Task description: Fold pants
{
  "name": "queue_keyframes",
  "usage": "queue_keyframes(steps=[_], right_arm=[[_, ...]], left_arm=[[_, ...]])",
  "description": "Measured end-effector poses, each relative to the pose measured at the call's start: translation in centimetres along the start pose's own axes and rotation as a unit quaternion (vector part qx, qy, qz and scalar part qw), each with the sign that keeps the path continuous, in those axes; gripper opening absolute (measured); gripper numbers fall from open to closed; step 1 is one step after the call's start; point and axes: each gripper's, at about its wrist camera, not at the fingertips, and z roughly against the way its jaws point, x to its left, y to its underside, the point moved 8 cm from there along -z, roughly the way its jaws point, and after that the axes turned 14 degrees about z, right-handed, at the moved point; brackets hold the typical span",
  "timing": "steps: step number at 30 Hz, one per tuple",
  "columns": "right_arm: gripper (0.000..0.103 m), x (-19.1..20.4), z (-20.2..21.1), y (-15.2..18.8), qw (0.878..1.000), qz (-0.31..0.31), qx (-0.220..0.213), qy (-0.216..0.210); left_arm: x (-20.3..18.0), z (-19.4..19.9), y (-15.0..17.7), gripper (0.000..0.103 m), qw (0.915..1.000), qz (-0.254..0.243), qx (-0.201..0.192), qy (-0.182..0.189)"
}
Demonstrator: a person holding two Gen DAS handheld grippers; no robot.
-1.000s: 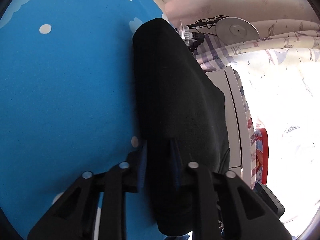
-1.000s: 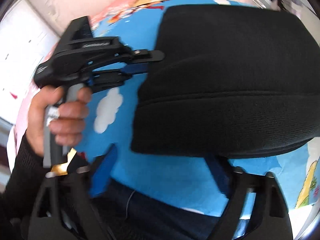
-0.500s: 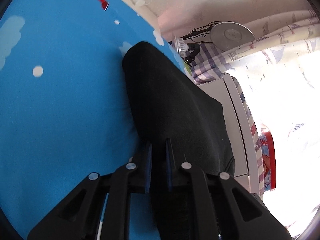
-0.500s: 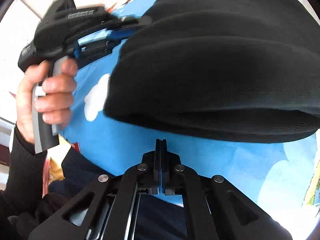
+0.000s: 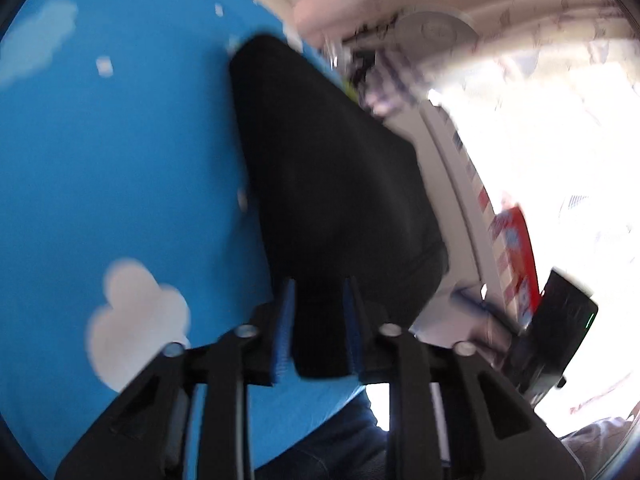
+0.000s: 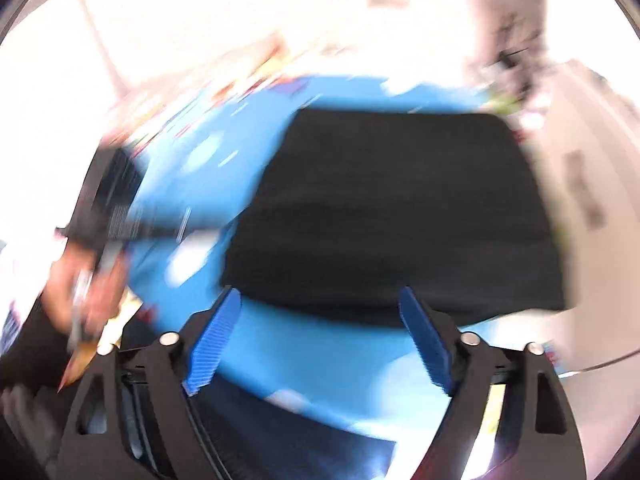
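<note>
Black pants (image 5: 328, 184) lie folded into a thick rectangle on the blue cloud-print sheet (image 5: 120, 160). My left gripper (image 5: 319, 292) sits at their near corner. The dark cloth fills the narrow gap between its blue pads, and its jaws are opening slightly. In the right wrist view the pants (image 6: 392, 208) lie just ahead. My right gripper (image 6: 318, 294) hangs over their near edge with its jaws opening wide, and its pads (image 6: 216, 340) touch nothing. At the left, blurred, a hand (image 6: 80, 280) holds the left tool.
The bed's right edge runs close along the pants. Beyond it stand a white cabinet (image 5: 452, 200), a round fan (image 5: 432, 28) and bright curtains. The person's dark blue trouser legs (image 5: 340, 440) are at the bed's near edge.
My right gripper went from shut to wide open, and rose and drew back from the pants' near edge. The left gripper's gap widened a little and it shifted along the bed. Both views are now motion-blurred.
</note>
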Motion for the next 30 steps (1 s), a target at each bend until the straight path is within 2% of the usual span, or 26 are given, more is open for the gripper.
queue_keyframes(steps=[1, 2, 4, 5, 7, 9, 11, 13, 15, 17, 18, 22, 26, 28, 29, 30], right_arm=[[0.08, -2.1, 0.0, -0.1, 0.999, -0.014, 0.007, 0.047], [0.08, -3.7, -0.1, -0.1, 0.996, -0.022, 0.015, 0.091], [0.08, -6.3, 0.1, -0.1, 0.986, -0.03, 0.016, 0.16], [0.08, -7.3, 0.1, 0.0, 0.983, -0.037, 0.017, 0.18], [0.08, -9.4, -0.2, 0.6, 0.976, -0.059, 0.021, 0.211], [0.08, -10.0, -1.5, 1.5, 0.97, -0.069, 0.037, 0.232], [0.079, -11.3, -2.8, 3.0, 0.967, -0.094, 0.063, 0.231], [0.079, -12.3, -3.2, 3.9, 0.967, -0.114, 0.068, 0.216], [0.079, -12.8, -3.0, 4.5, 0.968, -0.113, 0.065, 0.216], [0.079, -12.9, -3.2, 4.7, 0.968, -0.121, 0.065, 0.212], [0.079, -12.9, -3.2, 4.8, 0.968, -0.125, 0.065, 0.21], [0.079, -12.8, -3.4, 5.4, 0.968, -0.134, 0.064, 0.203], [0.079, -13.0, -3.6, 5.7, 0.968, -0.147, 0.063, 0.192], [0.079, -13.2, -3.7, 5.9, 0.968, -0.152, 0.063, 0.189], [0.079, -13.3, -3.7, 6.0, 0.968, -0.154, 0.062, 0.188], [0.079, -13.3, -3.8, 6.0, 0.968, -0.156, 0.061, 0.186]], left_arm=[[0.3, -0.6, 0.5, 0.02, 0.9997, -0.011, 0.005, -0.02], [0.1, -0.2, 0.4, 0.022, 0.9996, -0.015, -0.004, -0.024], [-0.7, 1.7, -0.3, 0.021, 0.9984, -0.029, -0.036, -0.031], [-1.8, 2.9, -0.8, 0.022, 0.9957, -0.056, -0.062, -0.039], [-3.8, 4.1, -1.5, 0.027, 0.9892, -0.1, -0.088, -0.061], [-6.8, 4.4, -2.2, 0.039, 0.9762, -0.155, -0.126, -0.084], [-9.9, 3.5, -2.5, 0.047, 0.961, -0.211, -0.148, -0.099], [-13.3, 0.8, -3.1, 0.048, 0.9425, -0.271, -0.156, -0.119], [-16.2, -1.8, -3.7, 0.048, 0.929, -0.315, -0.152, -0.121], [-18.4, -5.0, -4.9, 0.045, 0.9224, -0.34, -0.13, -0.127], [-19.5, -6.9, -5.6, 0.033, 0.9197, -0.351, -0.117, -0.131], [-23.1, -15.1, -9.0, 0.017, 0.9058, -0.387, -0.067, -0.158], [-22.9, -22.1, -11.6, 0.012, 0.8948, -0.39, -0.013, -0.217], [-21.8, -24.1, -11.5, 0.012, 0.8817, -0.401, 0.013, -0.249], [-21.5, -24.5, -11.2, 0.012, 0.8743, -0.412, 0.01, -0.257], [-21.7, -24.5, -11.2, 0.013, 0.8741, -0.412, 0.003, -0.258]])
